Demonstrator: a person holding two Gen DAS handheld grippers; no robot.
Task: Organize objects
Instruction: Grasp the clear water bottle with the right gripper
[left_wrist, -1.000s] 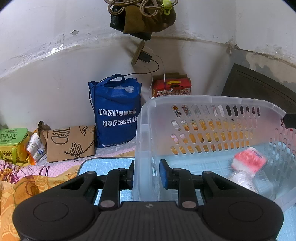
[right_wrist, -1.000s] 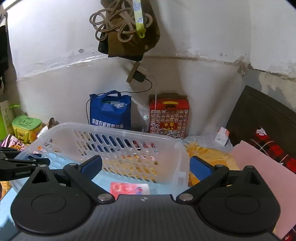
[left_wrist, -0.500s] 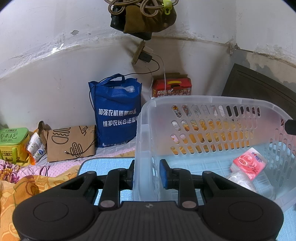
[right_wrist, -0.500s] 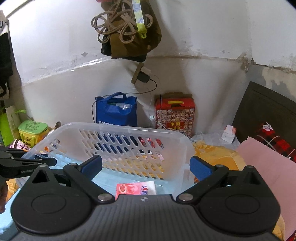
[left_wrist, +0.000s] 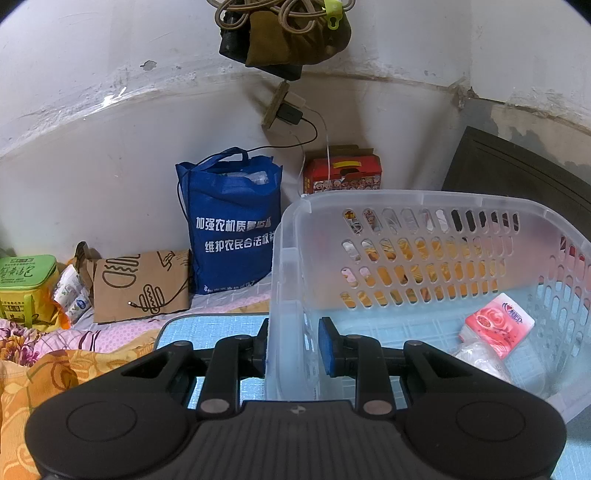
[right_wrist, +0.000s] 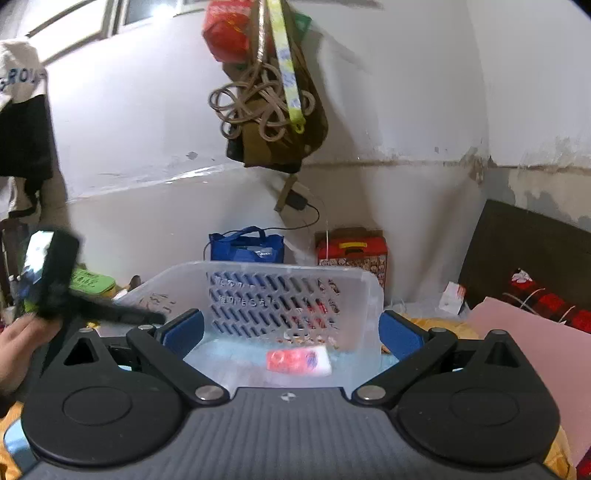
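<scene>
A clear plastic basket (left_wrist: 417, 206) with a slotted wall rests on a light blue mat (left_wrist: 214, 328). My left gripper (left_wrist: 293, 349) is shut on the basket's left wall, one finger outside and one inside. Inside lie a red-and-white tissue pack (left_wrist: 498, 325) and a crumpled clear plastic bag (left_wrist: 480, 360). In the right wrist view the basket (right_wrist: 295, 273) is in front of my right gripper (right_wrist: 291, 332), which is open and empty, raised behind the basket's near side. The tissue pack (right_wrist: 297, 360) shows between its fingers.
A blue shopping bag (left_wrist: 232, 221), a red gift box (left_wrist: 343, 173), a brown paper bag (left_wrist: 140, 280) and a green box (left_wrist: 26, 284) stand along the wall. A dark headboard (right_wrist: 524, 251) and pink board (right_wrist: 535, 339) are to the right. Rope and bags (right_wrist: 266, 107) hang above.
My right gripper has drawn back and tilted upward, staying open. The tissue pack now lies on the basket floor. My left gripper has kept its hold on the basket wall.
</scene>
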